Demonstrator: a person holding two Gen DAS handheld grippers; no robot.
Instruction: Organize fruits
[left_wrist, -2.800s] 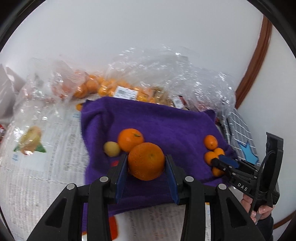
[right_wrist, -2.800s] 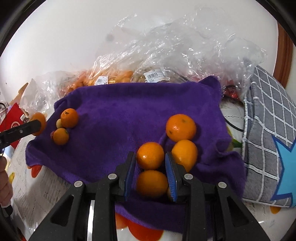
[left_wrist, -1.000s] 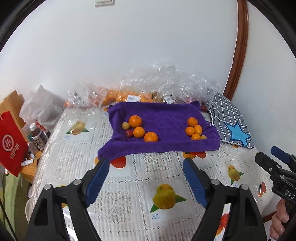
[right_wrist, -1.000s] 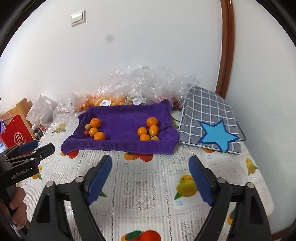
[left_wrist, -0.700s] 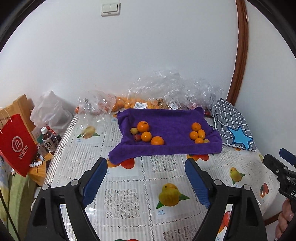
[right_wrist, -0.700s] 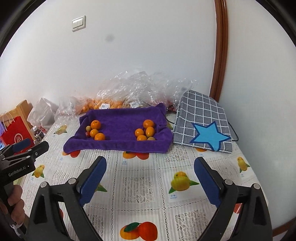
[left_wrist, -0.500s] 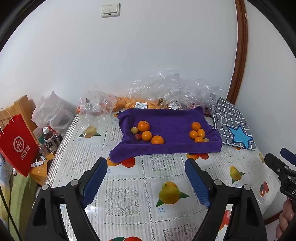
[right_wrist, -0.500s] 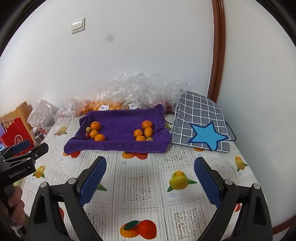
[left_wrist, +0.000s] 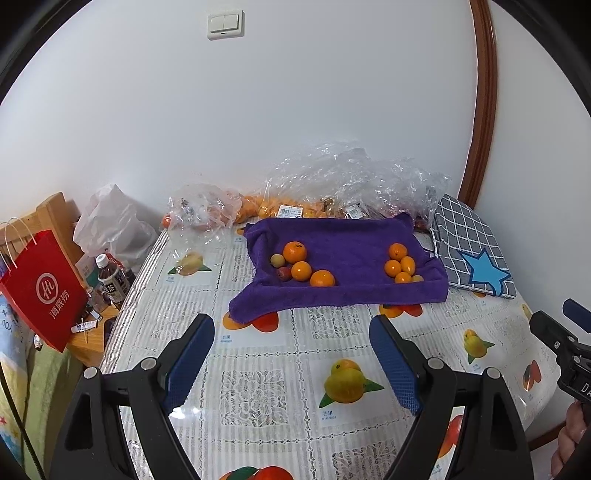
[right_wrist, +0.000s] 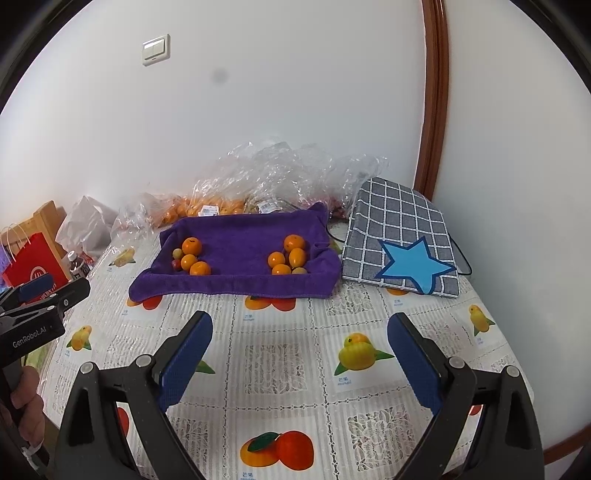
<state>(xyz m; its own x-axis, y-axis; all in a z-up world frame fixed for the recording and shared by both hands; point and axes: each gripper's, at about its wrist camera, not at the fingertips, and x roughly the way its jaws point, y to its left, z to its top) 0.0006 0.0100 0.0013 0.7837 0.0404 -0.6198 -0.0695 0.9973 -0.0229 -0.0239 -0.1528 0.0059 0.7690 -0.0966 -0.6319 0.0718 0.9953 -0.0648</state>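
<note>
A purple towel (left_wrist: 347, 243) (right_wrist: 240, 229) lies at the far side of the table. On its left is a group of oranges (left_wrist: 301, 270) (right_wrist: 192, 256) with a small pale fruit (left_wrist: 277, 260) and a small red one. On its right is a second group of oranges (left_wrist: 400, 264) (right_wrist: 290, 254). My left gripper (left_wrist: 291, 332) is open and empty, well back from the towel over the tablecloth. My right gripper (right_wrist: 299, 328) is open and empty too, also well back. Each gripper shows at the edge of the other's view.
Clear plastic bags of oranges (left_wrist: 332, 192) (right_wrist: 258, 188) lie behind the towel by the wall. A grey checked cushion with a blue star (right_wrist: 402, 251) (left_wrist: 472, 254) is at the right. A red paper bag (left_wrist: 40, 288), bottles (left_wrist: 110, 280) and a white bag stand left of the table.
Both grippers let go of their oranges, opened wide and pulled far back from the towel. Over the last half second they barely moved.
</note>
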